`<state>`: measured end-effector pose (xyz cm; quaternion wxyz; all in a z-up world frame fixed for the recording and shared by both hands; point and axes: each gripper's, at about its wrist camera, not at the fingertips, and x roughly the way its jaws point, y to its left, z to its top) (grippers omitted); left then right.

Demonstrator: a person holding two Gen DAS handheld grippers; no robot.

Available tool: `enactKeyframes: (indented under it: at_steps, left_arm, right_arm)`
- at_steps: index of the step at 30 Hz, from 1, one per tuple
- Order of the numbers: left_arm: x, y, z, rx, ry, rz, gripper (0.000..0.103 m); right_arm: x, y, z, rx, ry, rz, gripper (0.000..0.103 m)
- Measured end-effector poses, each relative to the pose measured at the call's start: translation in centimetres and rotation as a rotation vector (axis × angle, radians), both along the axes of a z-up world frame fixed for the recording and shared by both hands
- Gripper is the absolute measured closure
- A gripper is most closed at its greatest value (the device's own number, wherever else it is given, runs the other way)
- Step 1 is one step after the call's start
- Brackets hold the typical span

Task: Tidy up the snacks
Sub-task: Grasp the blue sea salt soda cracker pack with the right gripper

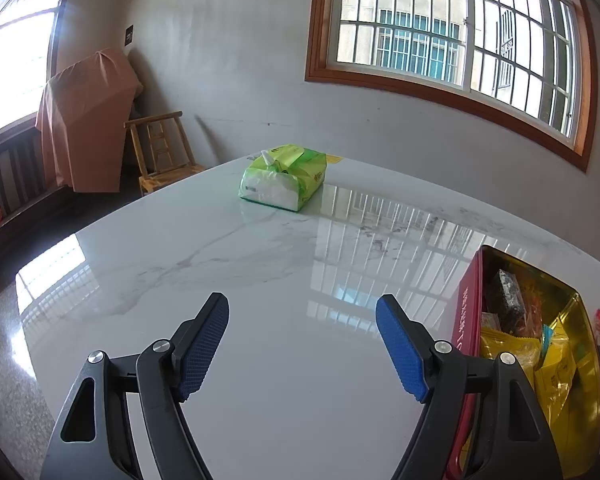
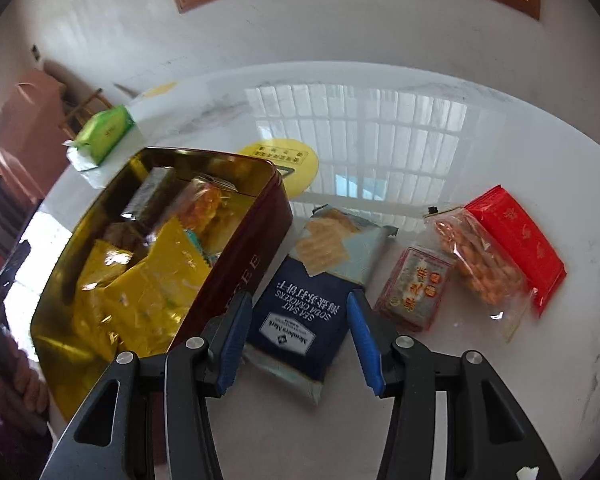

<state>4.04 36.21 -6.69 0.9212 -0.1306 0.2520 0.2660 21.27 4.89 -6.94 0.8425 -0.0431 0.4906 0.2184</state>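
A red tin (image 2: 252, 264) with a gold inside stands open on the white marble table (image 2: 420, 152), holding yellow packets and several other snacks. My right gripper (image 2: 298, 298) hovers open just right of the tin. A blue and white soda cracker pack (image 2: 296, 332) lies flat on the table in the gap between its blue pads, which do not visibly press on it. To the right lie a small pink packet (image 2: 414, 286), a clear bag of orange snacks (image 2: 476, 264) and a red packet (image 2: 520, 240). My left gripper (image 1: 302, 299) is open and empty over bare table, left of the tin (image 1: 466, 312).
A green tissue pack (image 1: 284, 178) sits toward the far edge of the table, and a yellow round sticker (image 2: 284, 160) lies behind the tin. A wooden chair (image 1: 160, 152) and covered furniture stand beyond the table's left side. A person's hand (image 2: 24, 392) shows at the lower left.
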Motion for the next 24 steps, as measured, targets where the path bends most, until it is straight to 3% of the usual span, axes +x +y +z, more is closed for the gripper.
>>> enactKeyframes:
  at_steps: [4,10,15,18,24]
  left_arm:
    - [-0.1,0.0,0.0,-0.003,-0.006,-0.003,0.026]
    - [-0.1,0.1,0.0,-0.007,-0.009,-0.007,0.026]
    - [-0.1,0.1,0.1,-0.01,-0.01,-0.007,0.026]
    - [-0.1,0.0,0.1,-0.011,-0.009,-0.007,0.026]
    - [0.1,0.0,0.0,-0.014,-0.005,-0.001,0.026]
  right_arm:
    - [0.7,0.9,-0.3,-0.038,0.003,-0.044,0.054]
    - [2.2,1.3,-1.1,-0.071,0.038,-0.087,0.041]
    - [2.7,1.3,-1.4,-0.084,0.033,-0.047,0.042]
    - [2.6,1.1,-1.4,-0.081,0.049,-0.001,0.049]
    - [-0.8,-0.5,-1.3,-0.125,0.051,0.094,0.052]
